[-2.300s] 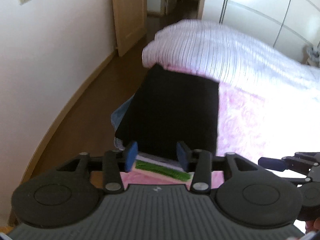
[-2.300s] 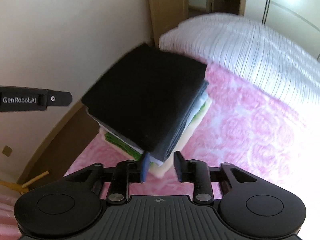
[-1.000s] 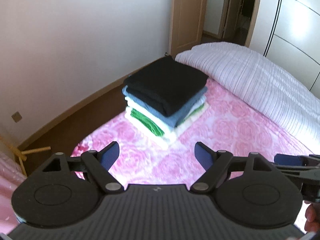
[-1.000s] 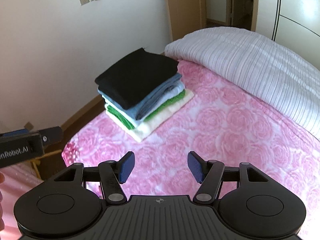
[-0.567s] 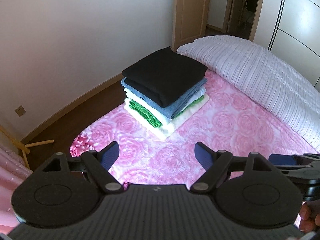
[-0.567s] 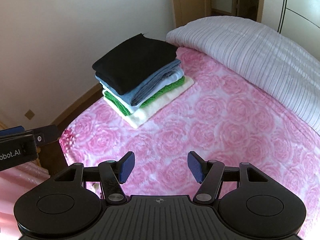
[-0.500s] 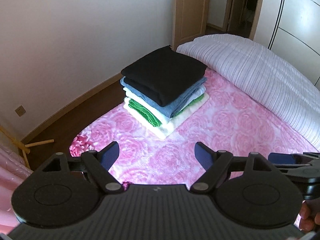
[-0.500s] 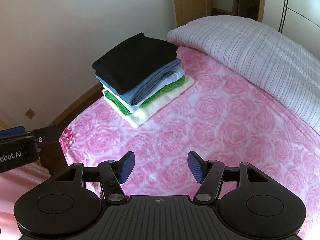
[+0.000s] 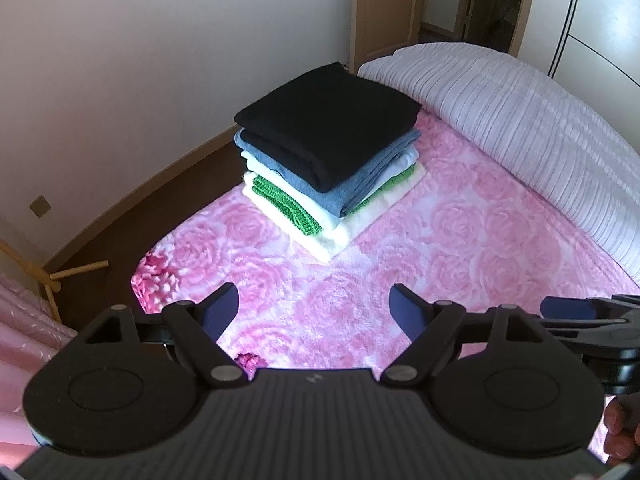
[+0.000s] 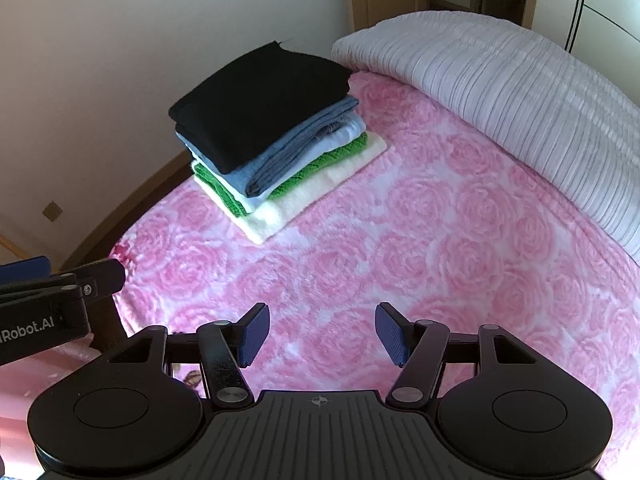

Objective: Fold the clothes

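Both tongs stand with jaws spread and nothing between them: the left gripper and the right gripper hang above the pink blanket, well apart from the stack. The clothes lie folded and piled near the bed's corner, close to the wall side: a black piece on top, a blue piece under it, then white, a green knit, and a cream piece at the base. No loose garment shows in either view. On that evidence the folding appears complete for what is visible, though garments may lie outside the views. Risks noted: the stack sits close to the blanket's edge beside the floor, so a careless nudge could tip it off. The upper layers overhang the lower ones unevenly, and the soft bedding gives poor support; pressing on the blanket nearby could slump the pile. A grip taken on one layer only would likely drag open its folds. The quilt lies just beside the stack and could slide against it.
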Demonstrator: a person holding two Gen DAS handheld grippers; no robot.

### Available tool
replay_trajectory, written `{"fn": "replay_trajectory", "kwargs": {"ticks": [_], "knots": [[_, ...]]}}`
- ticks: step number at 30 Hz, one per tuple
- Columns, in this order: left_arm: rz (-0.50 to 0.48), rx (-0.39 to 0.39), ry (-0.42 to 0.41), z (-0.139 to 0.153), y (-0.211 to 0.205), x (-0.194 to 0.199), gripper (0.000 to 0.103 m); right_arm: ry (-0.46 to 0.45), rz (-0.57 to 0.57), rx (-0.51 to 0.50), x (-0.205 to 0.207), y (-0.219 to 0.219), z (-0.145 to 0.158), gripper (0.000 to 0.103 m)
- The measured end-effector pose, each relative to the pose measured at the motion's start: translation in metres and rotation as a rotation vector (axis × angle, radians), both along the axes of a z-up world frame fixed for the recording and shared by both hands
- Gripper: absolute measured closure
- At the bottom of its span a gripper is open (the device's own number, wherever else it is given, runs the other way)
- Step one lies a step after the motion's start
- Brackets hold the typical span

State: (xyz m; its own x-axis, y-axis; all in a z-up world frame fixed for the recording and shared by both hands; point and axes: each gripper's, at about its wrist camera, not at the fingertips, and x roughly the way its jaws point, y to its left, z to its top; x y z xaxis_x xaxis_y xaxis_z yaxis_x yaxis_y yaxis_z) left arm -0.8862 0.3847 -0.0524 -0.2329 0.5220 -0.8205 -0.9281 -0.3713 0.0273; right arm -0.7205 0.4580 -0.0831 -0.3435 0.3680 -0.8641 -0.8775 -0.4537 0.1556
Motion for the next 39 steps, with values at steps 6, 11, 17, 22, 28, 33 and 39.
{"fn": "replay_trajectory", "kwargs": {"ticks": [6, 11, 17, 22, 28, 33, 39], "knots": [[0.000, -0.011, -0.009, -0.011, 0.017, -0.003, 0.023, -0.020, 0.012, -0.002, -0.005, 0.016, -0.005, 0.041], [0.009, -0.044, -0.013, -0.024, 0.031, -0.008, 0.023, -0.038, 0.023, -0.005, -0.012, 0.031, -0.010, 0.041], [0.023, -0.079, -0.017, -0.040, 0.047, -0.017, 0.023, -0.048, 0.048, -0.017, -0.025, 0.047, -0.018, 0.041], [0.032, -0.099, -0.020, -0.049, 0.056, -0.023, 0.023, -0.057, 0.059, -0.022, -0.033, 0.058, -0.025, 0.041], [0.041, -0.119, -0.018, -0.058, 0.065, -0.029, 0.023, -0.067, 0.068, -0.037, -0.040, 0.067, -0.034, 0.041], [0.046, -0.126, -0.011, -0.061, 0.069, -0.032, 0.023, -0.074, 0.071, -0.043, -0.043, 0.070, -0.037, 0.041], [0.043, -0.110, 0.016, -0.059, 0.066, -0.031, 0.023, -0.073, 0.071, -0.039, -0.044, 0.069, -0.036, 0.041]]}}
